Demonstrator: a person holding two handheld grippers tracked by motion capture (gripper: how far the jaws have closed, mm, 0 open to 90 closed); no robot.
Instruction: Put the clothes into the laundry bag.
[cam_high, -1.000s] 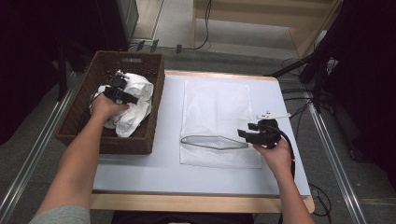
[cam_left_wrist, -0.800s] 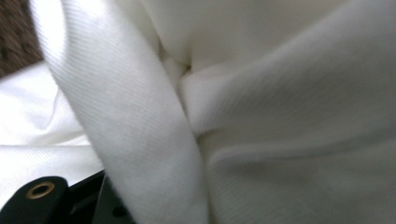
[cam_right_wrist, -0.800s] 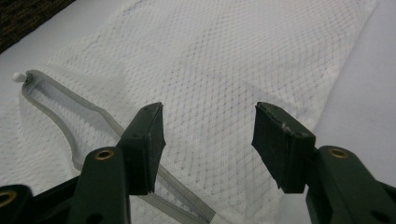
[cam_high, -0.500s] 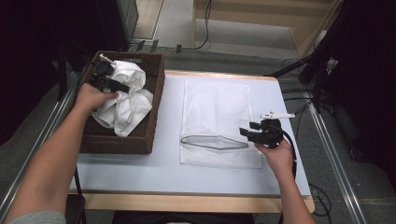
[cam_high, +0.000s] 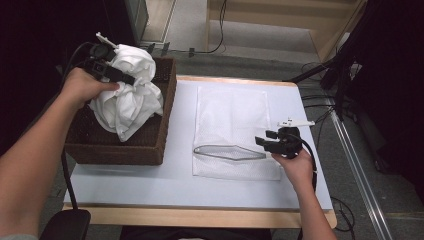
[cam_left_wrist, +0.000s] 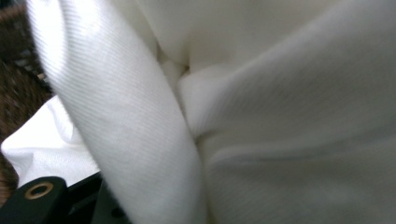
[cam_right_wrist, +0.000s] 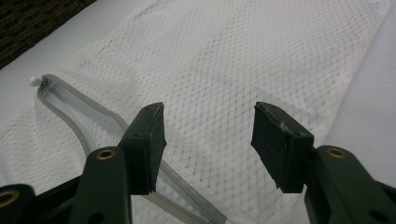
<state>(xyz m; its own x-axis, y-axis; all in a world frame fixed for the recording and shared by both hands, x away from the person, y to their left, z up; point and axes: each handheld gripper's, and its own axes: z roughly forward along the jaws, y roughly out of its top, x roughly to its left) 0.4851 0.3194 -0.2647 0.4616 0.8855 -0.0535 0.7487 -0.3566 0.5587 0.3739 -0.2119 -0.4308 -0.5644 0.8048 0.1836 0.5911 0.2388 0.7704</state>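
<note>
A bunched white cloth (cam_high: 127, 102) hangs over the brown wicker basket (cam_high: 120, 147) at the left of the table. My left gripper (cam_high: 107, 67) is shut on the cloth's upper part, and the lower folds still reach into the basket. In the left gripper view the cloth (cam_left_wrist: 280, 116) is pressed close to the camera. A flat white mesh bag (cam_high: 230, 112) lies mid-table with its zipper mouth (cam_high: 230, 152) gaping near the front. My right gripper (cam_high: 262, 141) hovers at the bag's right front corner, open (cam_right_wrist: 208, 123) over the mesh (cam_right_wrist: 233, 60), with nothing between its jaws.
The pale table top (cam_high: 150, 185) has a wooden front edge (cam_high: 200, 216). Cables (cam_high: 320, 95) and a dark stand lie on the floor to the right. A wooden shelf (cam_high: 280, 20) stands behind the table.
My left hand has risen, pulling the white cloth up out of the basket. The right hand and the mesh bag have stayed where they were.
</note>
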